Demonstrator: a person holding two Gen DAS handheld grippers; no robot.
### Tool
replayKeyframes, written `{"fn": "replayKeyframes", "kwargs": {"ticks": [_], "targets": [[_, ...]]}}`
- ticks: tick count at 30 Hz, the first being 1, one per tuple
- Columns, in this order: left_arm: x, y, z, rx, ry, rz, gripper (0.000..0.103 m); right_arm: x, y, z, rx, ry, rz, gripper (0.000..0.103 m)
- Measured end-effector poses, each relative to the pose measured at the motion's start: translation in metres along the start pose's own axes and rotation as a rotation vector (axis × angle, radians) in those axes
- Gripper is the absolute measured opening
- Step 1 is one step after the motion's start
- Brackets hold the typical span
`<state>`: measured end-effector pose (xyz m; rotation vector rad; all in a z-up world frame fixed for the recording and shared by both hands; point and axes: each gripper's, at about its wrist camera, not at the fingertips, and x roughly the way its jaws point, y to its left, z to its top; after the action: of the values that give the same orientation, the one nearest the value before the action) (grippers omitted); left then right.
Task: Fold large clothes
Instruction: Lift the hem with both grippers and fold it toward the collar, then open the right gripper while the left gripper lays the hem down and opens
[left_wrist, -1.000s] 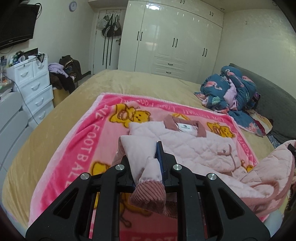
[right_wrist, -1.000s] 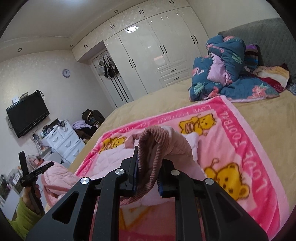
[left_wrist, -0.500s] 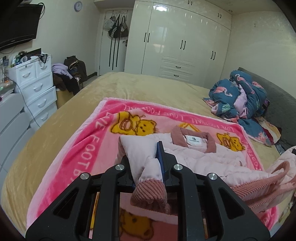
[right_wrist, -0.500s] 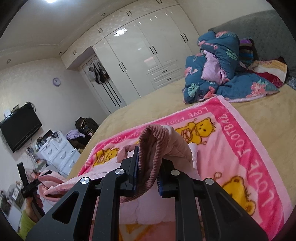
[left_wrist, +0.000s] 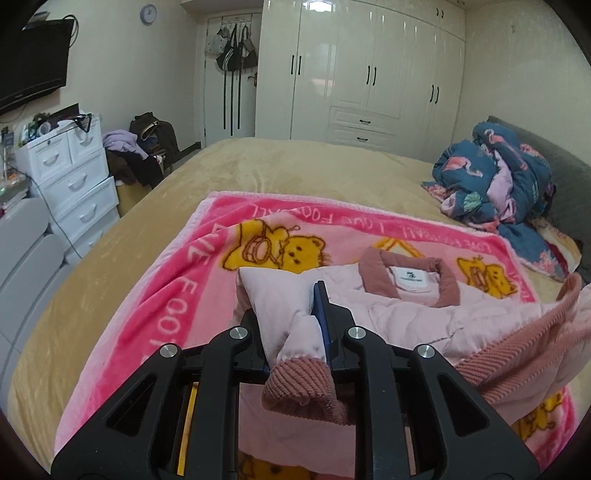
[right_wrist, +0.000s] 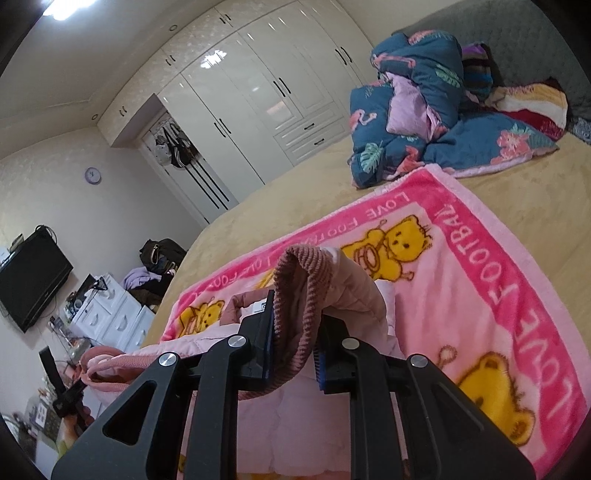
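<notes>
A pale pink quilted jacket (left_wrist: 406, 314) with rose ribbed trim lies on a pink bear blanket (left_wrist: 177, 295), its collar and label facing up. My left gripper (left_wrist: 288, 306) is shut on a sleeve, and the ribbed cuff (left_wrist: 299, 384) hangs toward the camera. My right gripper (right_wrist: 295, 317) grips a ribbed edge (right_wrist: 295, 280) of the jacket (right_wrist: 354, 291) raised above the blanket (right_wrist: 480, 277); its jaws are opening slightly with the cloth still between them. At the lower left of the right wrist view, the left gripper (right_wrist: 62, 391) shows small, holding pink cloth.
The blanket lies on a tan bed (left_wrist: 295, 166). A heap of blue flowered bedding (left_wrist: 495, 181) sits by the grey headboard. White drawers (left_wrist: 70, 177), a pile of clothes and bags (left_wrist: 147, 147), and a white wardrobe (left_wrist: 369, 66) stand beyond the bed.
Both grippers have carried their pink cloth forward over the blanket and a little lower, toward the collar. The right gripper has also rolled.
</notes>
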<state>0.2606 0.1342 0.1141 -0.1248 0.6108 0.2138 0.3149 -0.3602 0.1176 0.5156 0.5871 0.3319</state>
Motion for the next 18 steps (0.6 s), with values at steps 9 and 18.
{"fn": "replayKeyframes", "kwargs": {"ticks": [9, 18], "targets": [[0.029, 0.003, -0.001, 0.001, 0.039, 0.012, 0.012, 0.030, -0.011, 0.008, 0.063, 0.029, 0.041, 0.047], [0.054, -0.005, -0.002, 0.008, 0.069, 0.006, 0.016, 0.035, -0.001, 0.002, -0.025, 0.011, 0.010, 0.076]]}}
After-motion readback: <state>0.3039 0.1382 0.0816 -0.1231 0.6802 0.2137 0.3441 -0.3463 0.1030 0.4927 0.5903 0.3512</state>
